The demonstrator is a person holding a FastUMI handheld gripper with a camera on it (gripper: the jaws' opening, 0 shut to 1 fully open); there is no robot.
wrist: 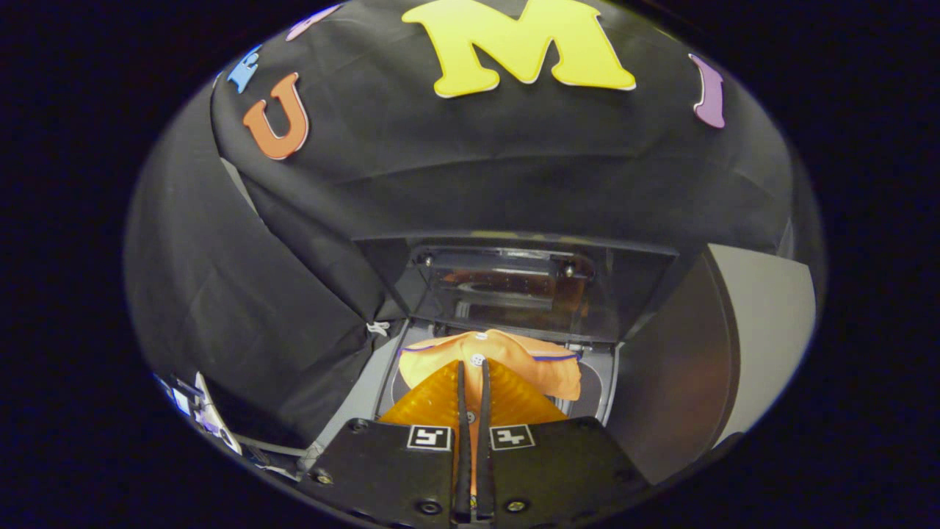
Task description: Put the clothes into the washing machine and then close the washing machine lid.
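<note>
the gripper (474, 365) seems clamped on orange clothes (514, 360) above the washing machine (598, 382), its lid (514, 283) raised.

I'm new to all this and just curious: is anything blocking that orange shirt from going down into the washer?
Nothing visible does. The tool is shut on the orange shirt, holding it right over the washer's opening. The lid stands raised behind it, out of the way.
</note>
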